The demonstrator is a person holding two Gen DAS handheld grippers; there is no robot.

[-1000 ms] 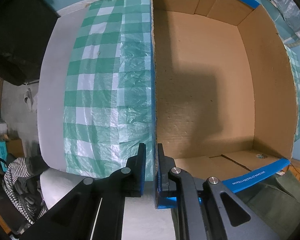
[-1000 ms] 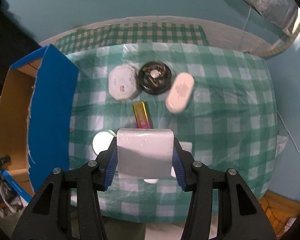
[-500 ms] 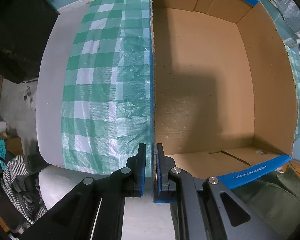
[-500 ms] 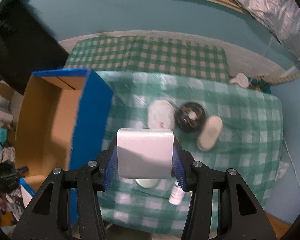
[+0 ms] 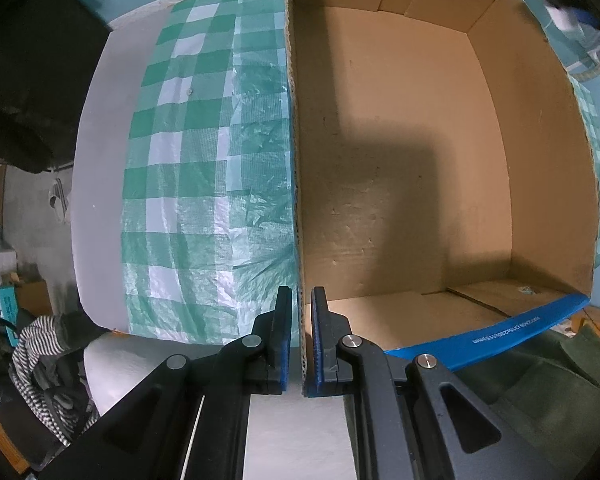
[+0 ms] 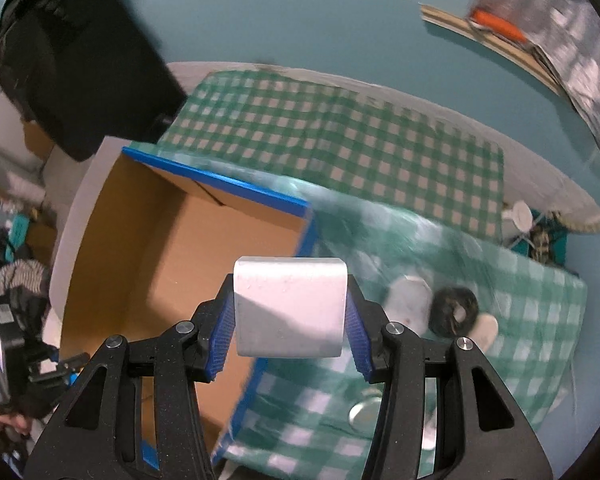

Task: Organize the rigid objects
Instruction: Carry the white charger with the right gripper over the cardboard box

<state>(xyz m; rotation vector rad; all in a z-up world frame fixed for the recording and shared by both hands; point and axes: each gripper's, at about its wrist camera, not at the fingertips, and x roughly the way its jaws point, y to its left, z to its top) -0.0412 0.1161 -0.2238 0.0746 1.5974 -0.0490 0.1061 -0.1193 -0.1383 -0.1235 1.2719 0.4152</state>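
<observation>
Swinging leftward, the right gripper (image 6: pixel 290 320) now hovers above the right wall of the one open brown cardboard box with blue edges (image 6: pixel 156 256), pinching a white rounded rectangular block (image 6: pixel 290 306), long axis across the fingers. One left gripper (image 5: pixel 301 340) clamps the box's left wall. Three small objects remain right of the box.

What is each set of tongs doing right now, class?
Left tongs: closed on the cardboard box wall.
Right tongs: closed on the white block.
</observation>
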